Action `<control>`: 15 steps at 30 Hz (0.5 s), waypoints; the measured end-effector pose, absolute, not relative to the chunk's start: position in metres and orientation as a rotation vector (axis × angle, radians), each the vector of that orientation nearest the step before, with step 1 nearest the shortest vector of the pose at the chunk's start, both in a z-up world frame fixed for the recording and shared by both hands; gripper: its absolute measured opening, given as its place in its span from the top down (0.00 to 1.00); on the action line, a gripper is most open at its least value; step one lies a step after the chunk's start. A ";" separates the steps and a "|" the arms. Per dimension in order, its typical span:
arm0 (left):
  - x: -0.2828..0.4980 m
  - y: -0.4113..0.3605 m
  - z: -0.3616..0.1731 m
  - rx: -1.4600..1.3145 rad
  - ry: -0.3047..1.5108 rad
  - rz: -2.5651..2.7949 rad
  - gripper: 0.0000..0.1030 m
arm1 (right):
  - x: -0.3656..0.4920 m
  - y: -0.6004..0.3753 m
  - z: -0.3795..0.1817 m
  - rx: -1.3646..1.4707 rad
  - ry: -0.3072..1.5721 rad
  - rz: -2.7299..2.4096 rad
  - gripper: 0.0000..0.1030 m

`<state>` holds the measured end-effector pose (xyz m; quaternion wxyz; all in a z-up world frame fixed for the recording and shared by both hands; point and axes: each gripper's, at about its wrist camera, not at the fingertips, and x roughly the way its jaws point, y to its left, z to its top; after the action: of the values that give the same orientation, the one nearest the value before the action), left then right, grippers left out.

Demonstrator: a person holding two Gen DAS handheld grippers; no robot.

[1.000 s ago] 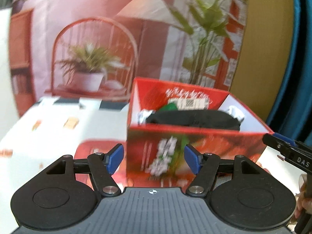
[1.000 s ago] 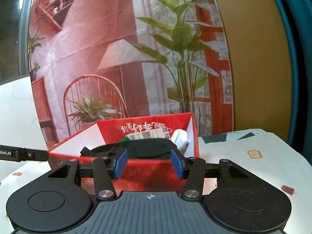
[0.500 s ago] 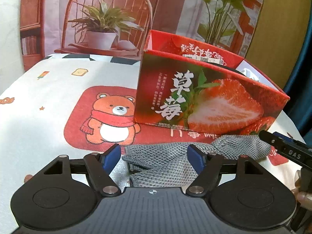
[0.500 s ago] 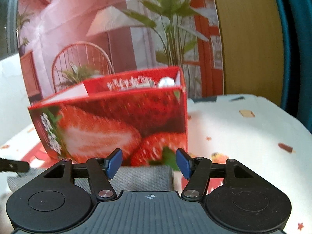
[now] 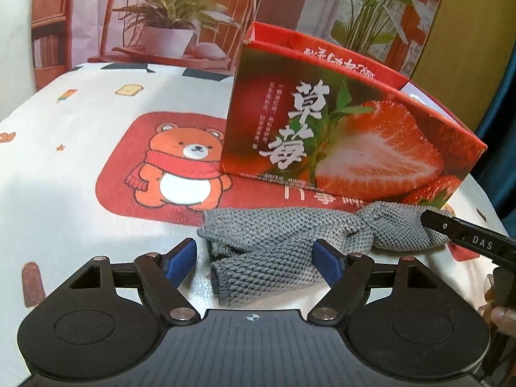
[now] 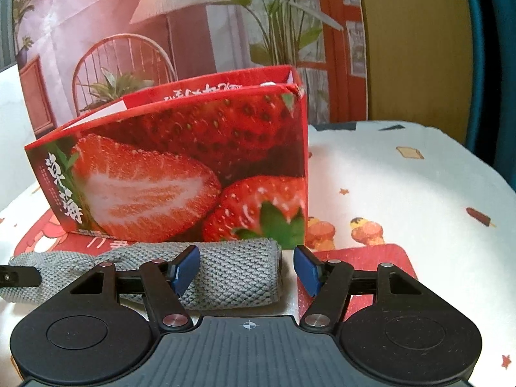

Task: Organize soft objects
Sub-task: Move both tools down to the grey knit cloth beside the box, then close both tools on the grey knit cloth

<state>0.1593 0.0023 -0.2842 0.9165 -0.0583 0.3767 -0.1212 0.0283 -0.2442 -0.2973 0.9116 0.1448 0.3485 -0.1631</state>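
Grey knitted cloth (image 5: 290,245) now lies mid-frame on the tabletop (image 5: 80,167), before the strawberry box (image 5: 338,142), between both lowered claws, the left claw (image 5: 256,259) open, the right claw (image 6: 246,269) opening, ready for grasping.

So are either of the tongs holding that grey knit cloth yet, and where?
No. Both tongs, left and right, are open around the grey knit cloth, right still opening; neither grips it.

Printed tablecloth (image 5: 80,122) bears strawberry box (image 5: 338,142) and grey knit cloth (image 5: 274,242).

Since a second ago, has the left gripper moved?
Yes. The left gripper has come down: it was level with the rim of the box, and now sits low over the grey cloth.
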 end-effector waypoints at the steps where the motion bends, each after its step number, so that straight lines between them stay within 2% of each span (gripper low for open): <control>1: 0.159 0.002 -0.286 -0.120 0.779 -0.252 0.22 | 0.029 -0.246 -0.298 0.307 0.722 -0.335 0.40; 15: 0.159 -0.002 -0.290 -0.094 0.747 -0.258 0.21 | 0.037 -0.249 -0.303 0.320 0.771 -0.311 0.36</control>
<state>0.1593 -0.0017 -0.2899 0.9219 -0.0457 0.3636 -0.1256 0.0373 -0.2488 -0.3035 0.9024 0.1548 0.3731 -0.1502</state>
